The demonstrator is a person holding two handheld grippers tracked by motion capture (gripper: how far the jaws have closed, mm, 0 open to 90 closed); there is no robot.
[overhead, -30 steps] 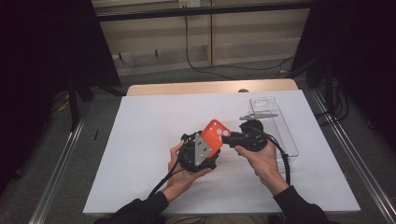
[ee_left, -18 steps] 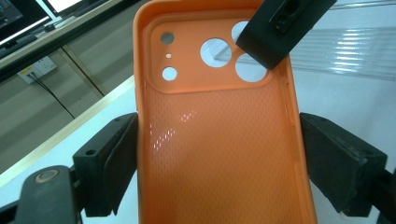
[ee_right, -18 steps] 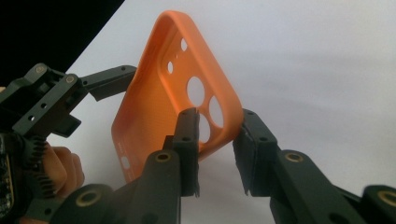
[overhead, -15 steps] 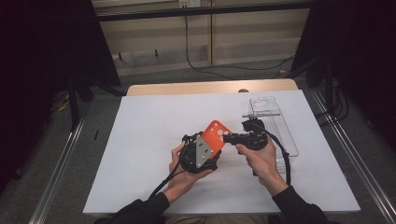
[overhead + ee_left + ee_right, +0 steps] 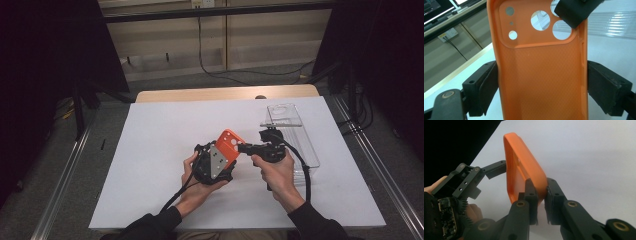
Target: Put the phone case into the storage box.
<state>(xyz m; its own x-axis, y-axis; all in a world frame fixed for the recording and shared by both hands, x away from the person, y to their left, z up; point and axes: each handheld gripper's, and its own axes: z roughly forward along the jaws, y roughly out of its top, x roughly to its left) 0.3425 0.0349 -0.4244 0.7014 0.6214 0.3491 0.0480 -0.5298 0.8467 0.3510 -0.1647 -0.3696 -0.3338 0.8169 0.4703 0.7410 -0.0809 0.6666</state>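
Observation:
An orange phone case [image 5: 229,142] is held above the white table, camera holes at its far end. My left gripper [image 5: 223,156] is shut on it across its width; the pads [image 5: 489,87] press both long edges of the case [image 5: 541,75]. My right gripper [image 5: 244,147] reaches in from the right. Its jaws have just been closing on the case's upper corner and now pinch the case's rim [image 5: 521,162] between the right gripper's [image 5: 541,195] tips. One right jaw tip [image 5: 576,12] shows beside the camera holes.
A clear plastic box [image 5: 295,130] lies on the table's right side, just behind my right hand. The white tabletop [image 5: 150,150] stretches out to the left and front. The left gripper's body [image 5: 464,182] sits beside the case.
The right gripper's jaws have closed onto the case's upper corner. Both hands and the case have stayed in place.

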